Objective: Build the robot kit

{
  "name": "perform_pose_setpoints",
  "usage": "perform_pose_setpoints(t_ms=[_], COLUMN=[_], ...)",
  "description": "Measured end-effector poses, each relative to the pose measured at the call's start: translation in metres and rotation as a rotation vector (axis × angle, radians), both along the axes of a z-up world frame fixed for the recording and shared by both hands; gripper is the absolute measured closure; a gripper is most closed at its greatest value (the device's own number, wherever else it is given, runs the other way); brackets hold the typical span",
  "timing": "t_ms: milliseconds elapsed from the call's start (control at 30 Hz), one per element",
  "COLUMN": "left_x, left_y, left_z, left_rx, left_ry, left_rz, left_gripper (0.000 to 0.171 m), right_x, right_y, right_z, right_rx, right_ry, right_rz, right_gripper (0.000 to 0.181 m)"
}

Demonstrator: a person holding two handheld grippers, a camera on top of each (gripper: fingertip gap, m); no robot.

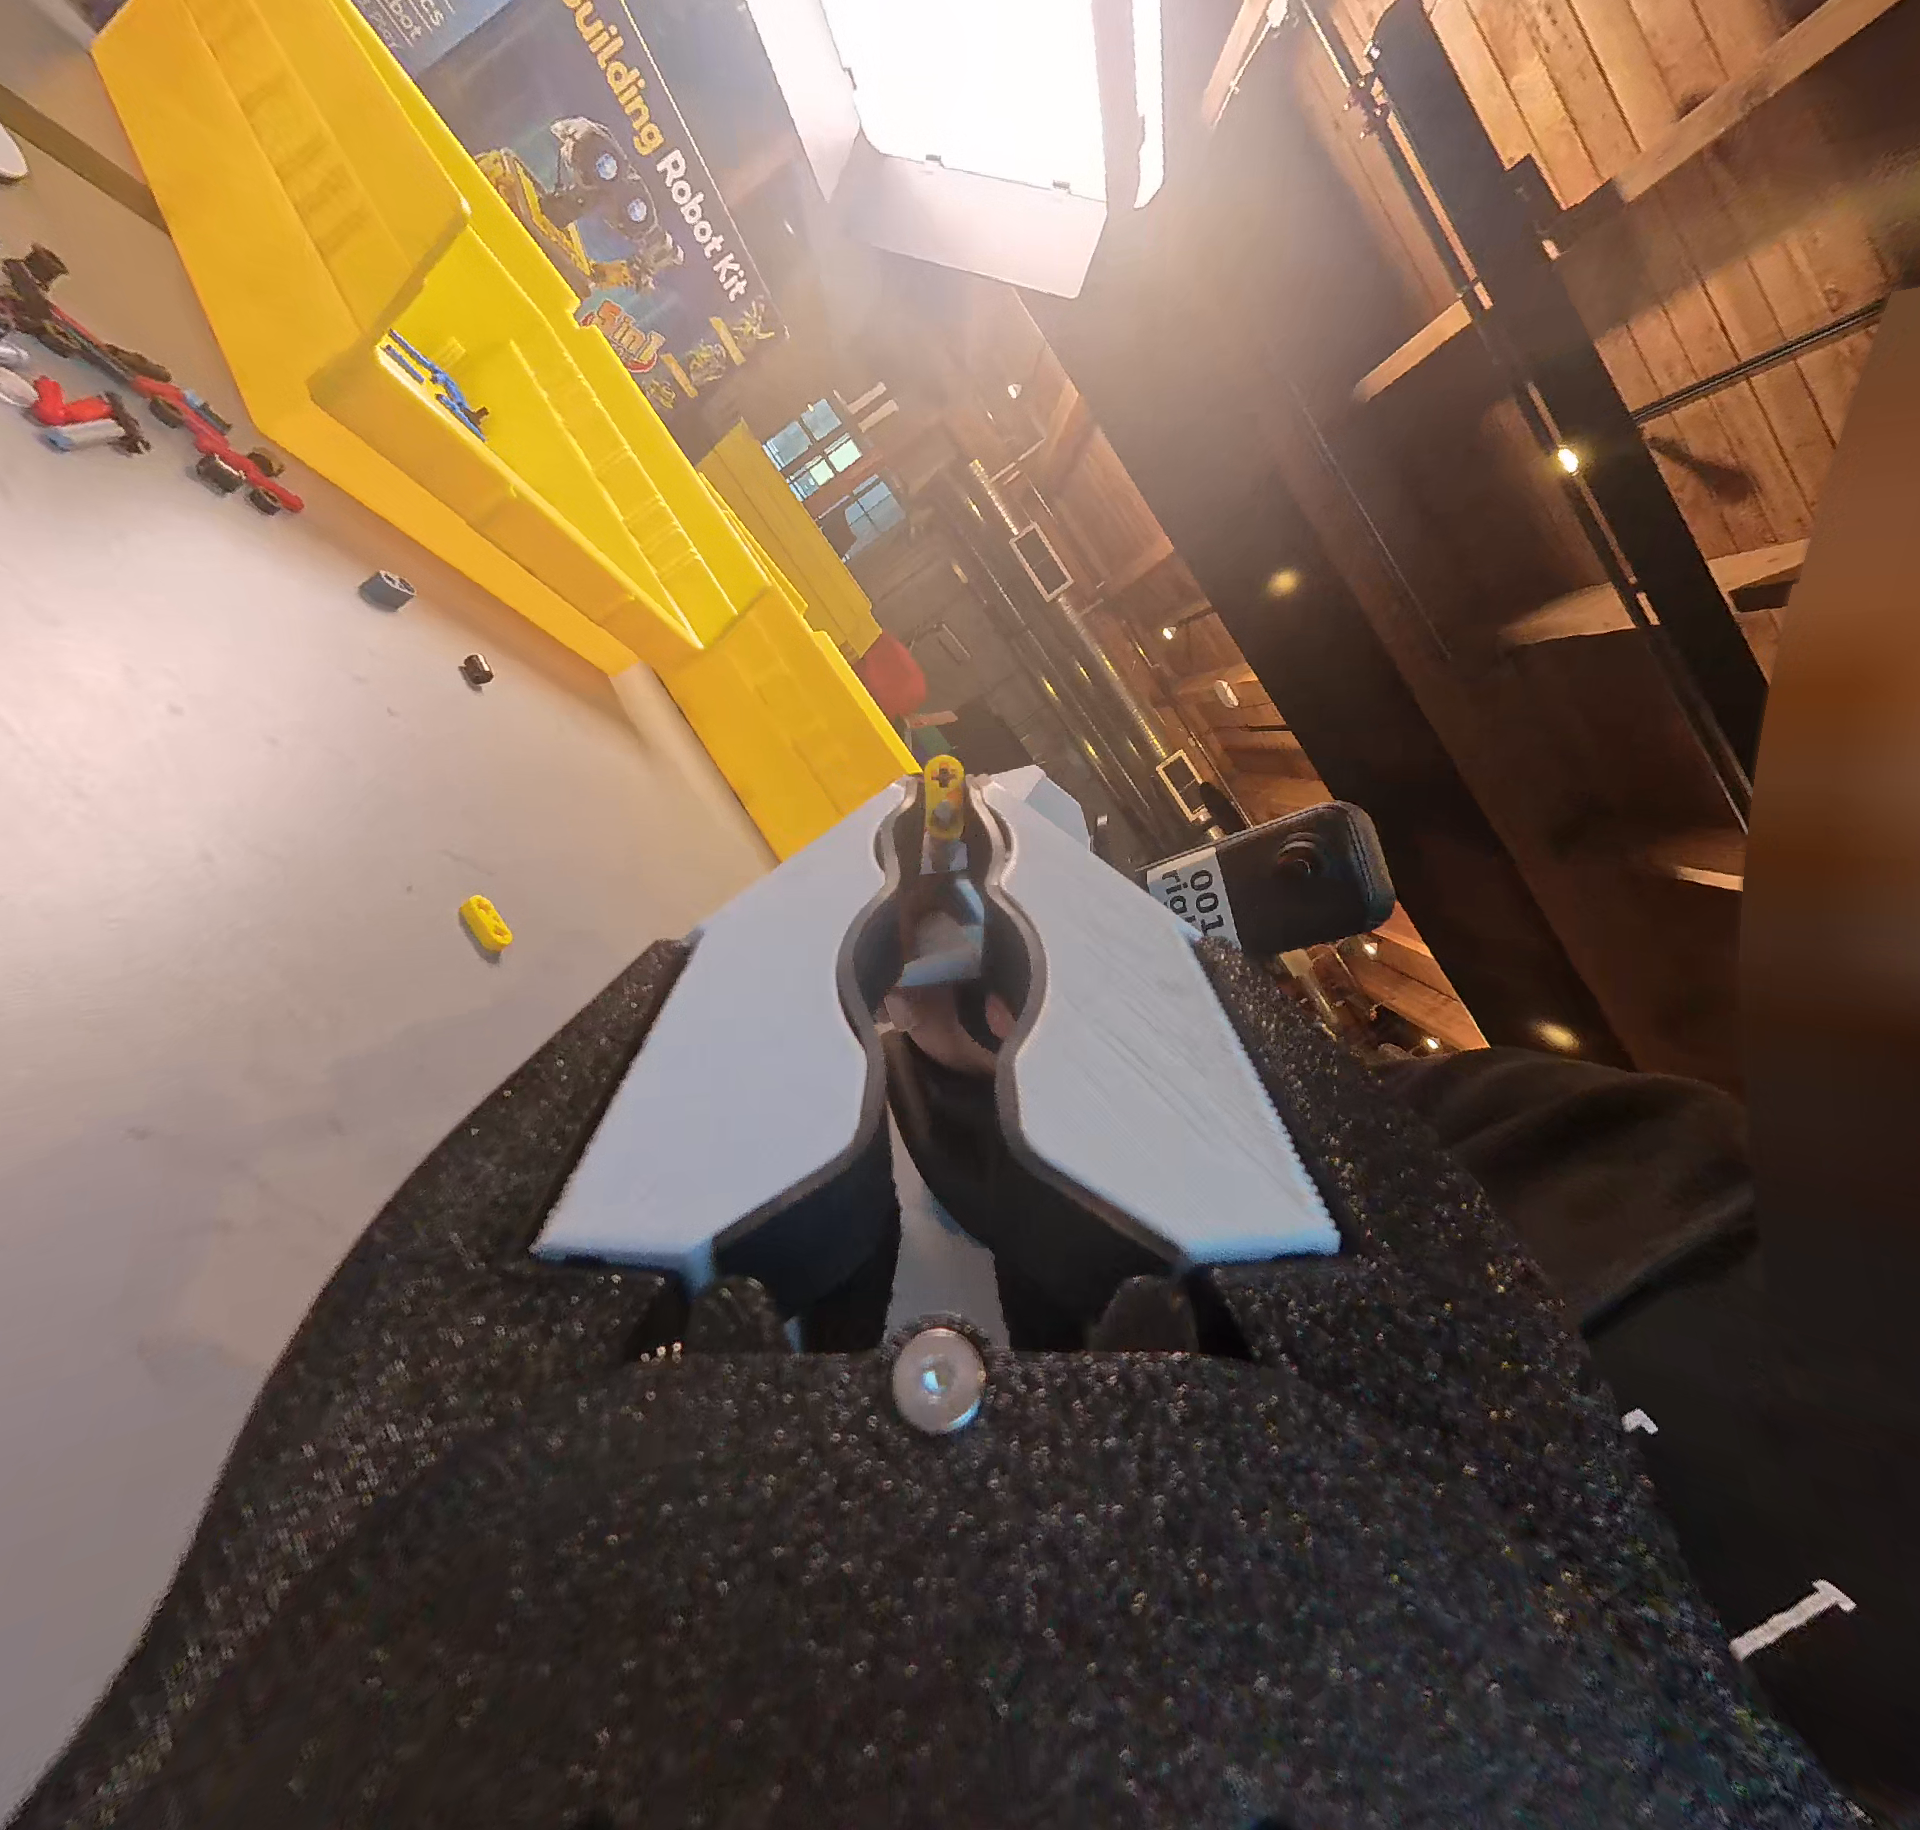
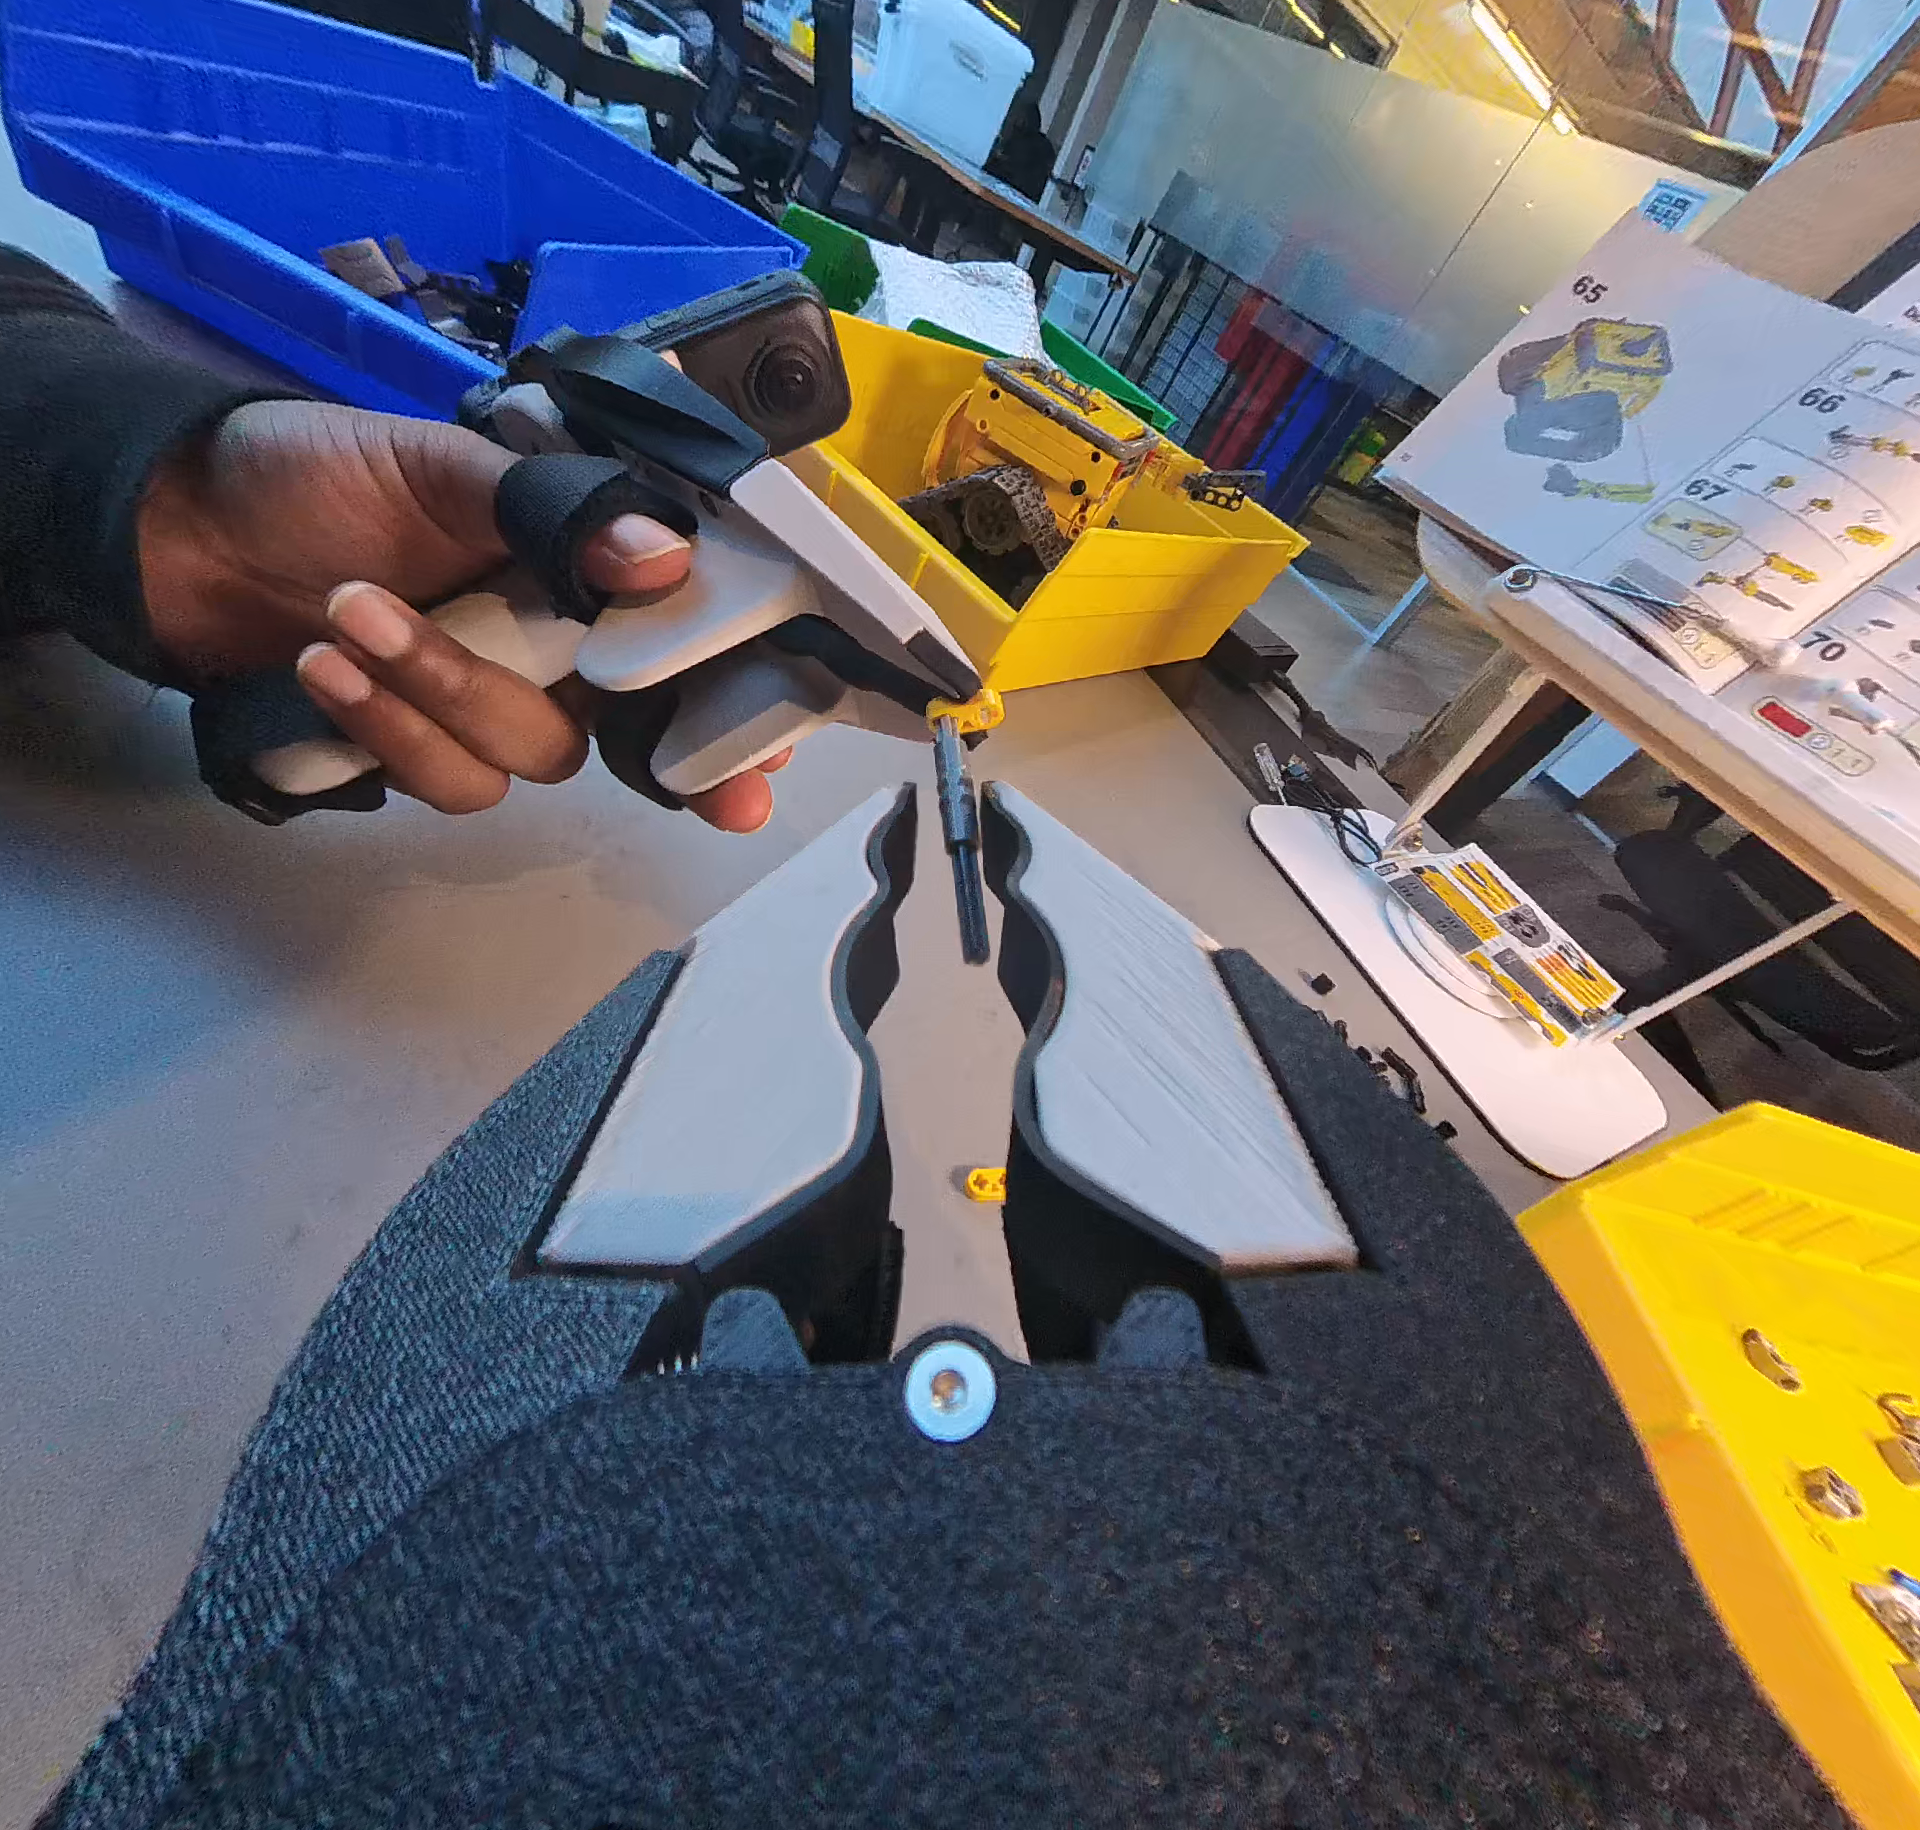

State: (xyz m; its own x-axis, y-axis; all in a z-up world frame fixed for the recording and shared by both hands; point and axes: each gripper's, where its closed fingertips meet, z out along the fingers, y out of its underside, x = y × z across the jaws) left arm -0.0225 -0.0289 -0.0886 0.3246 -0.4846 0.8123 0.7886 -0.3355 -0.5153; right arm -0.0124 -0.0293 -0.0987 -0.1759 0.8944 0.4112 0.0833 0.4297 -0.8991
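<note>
A small yellow piece (image 2: 966, 710) is pinched tight by the left gripper (image 2: 961, 689).

A black rod (image 2: 958, 835) hangs from it, between the right gripper's (image 2: 948, 814) slightly parted, untouching fingers, above the table (image 2: 208, 949) near a yellow bin (image 2: 1122, 596).

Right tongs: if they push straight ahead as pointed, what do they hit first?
Probably the black axle, already lying between the open right tongs. It hangs from the small yellow connector pinched by the left tongs. Past that sits the yellow bin; depth is unclear.

Each wrist view looks along its own tool – close, rolled; both share the yellow connector (image 1: 943, 793) (image 2: 966, 711).
</note>
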Motion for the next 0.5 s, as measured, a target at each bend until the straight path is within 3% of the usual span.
perform_pose_setpoints(t_ms=[267, 500], left_x=[0.006, 0.010], left_y=[-0.002, -0.011], left_z=[-0.004, -0.006], left_rx=[-0.007, 0.060], left_ry=[0.046, 0.422], left_rz=[-0.029, -0.054], left_gripper=[0.165, 0.139], right_x=[0.003, 0.014], right_y=[-0.003, -0.002], right_z=[-0.001, 0.007], right_rx=[-0.052, -0.399], right_ry=[-0.023, -0.078], right_rz=[0.050, 0.189], right_gripper=[0.175, 0.175])
